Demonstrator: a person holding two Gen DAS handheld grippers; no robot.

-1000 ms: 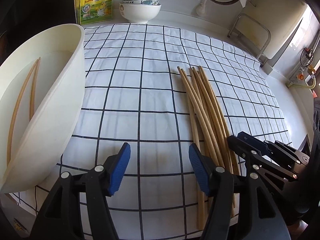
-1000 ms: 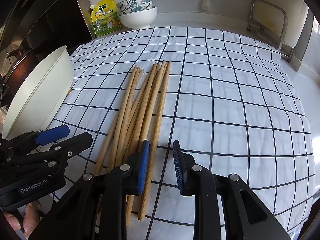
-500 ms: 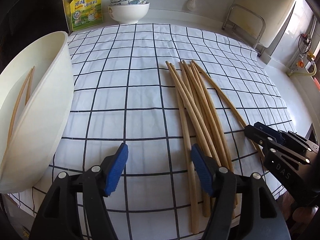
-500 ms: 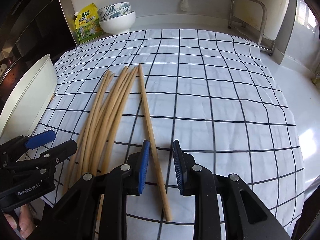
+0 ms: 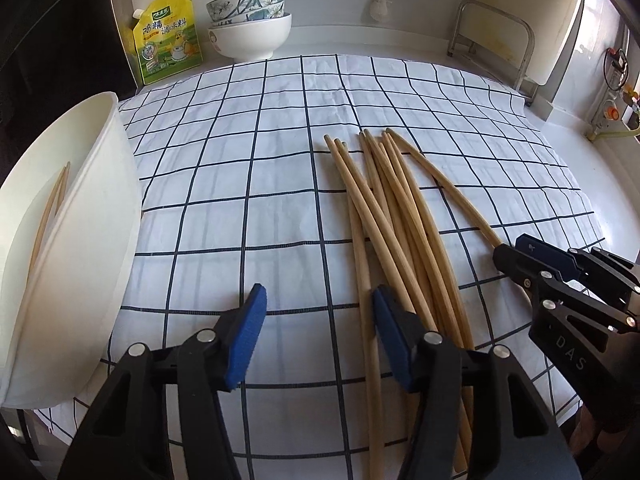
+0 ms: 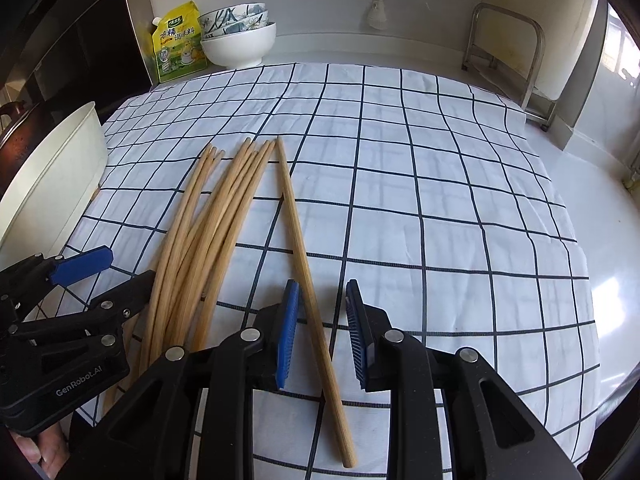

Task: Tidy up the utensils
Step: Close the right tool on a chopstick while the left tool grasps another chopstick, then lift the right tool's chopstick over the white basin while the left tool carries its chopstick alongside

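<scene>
Several wooden chopsticks [image 5: 384, 216] lie in a loose bundle on the checked cloth [image 5: 248, 152]; the bundle also shows in the right wrist view [image 6: 208, 236]. One chopstick [image 6: 308, 264] lies apart to the right, passing between the open jaws of my right gripper [image 6: 322, 332], untouched by the pads. My left gripper [image 5: 316, 332] is open and empty over the cloth, its right finger over the bundle's near ends. A white tub [image 5: 80, 216] at the left holds two chopsticks [image 5: 50, 208].
A yellow refill pouch [image 5: 168, 36] and stacked bowls [image 5: 248, 28] stand at the back. A metal rack [image 5: 496, 44] is at the back right. The white counter [image 6: 592, 208] shows right of the cloth.
The rightmost chopstick has been pulled away from the bundle to the right. My right gripper has moved right with it and now straddles it. The left gripper stays open.
</scene>
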